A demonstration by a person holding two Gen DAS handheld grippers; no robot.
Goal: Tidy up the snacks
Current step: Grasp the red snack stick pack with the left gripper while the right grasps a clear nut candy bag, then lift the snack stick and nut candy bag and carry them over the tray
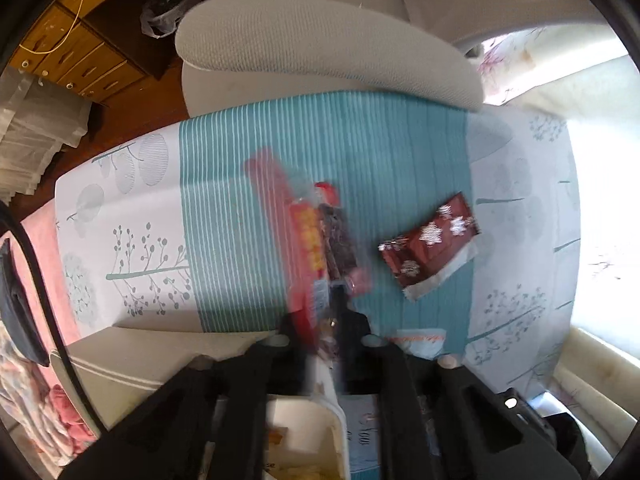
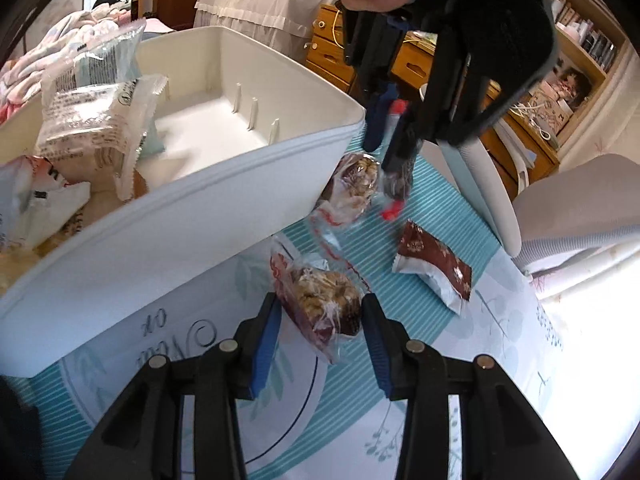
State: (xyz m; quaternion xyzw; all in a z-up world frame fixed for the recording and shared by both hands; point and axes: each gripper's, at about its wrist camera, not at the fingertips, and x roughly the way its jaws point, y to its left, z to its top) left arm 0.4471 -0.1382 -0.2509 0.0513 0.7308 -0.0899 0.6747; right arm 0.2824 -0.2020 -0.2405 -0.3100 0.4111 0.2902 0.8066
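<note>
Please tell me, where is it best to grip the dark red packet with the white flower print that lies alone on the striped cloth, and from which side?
Probably from above, across the short width of the dark red flower-print packet, near its middle. It lies flat and apart from the other snacks, with bare tablecloth on both long sides for the fingers. The crimped ends look thin and may slip.
</note>
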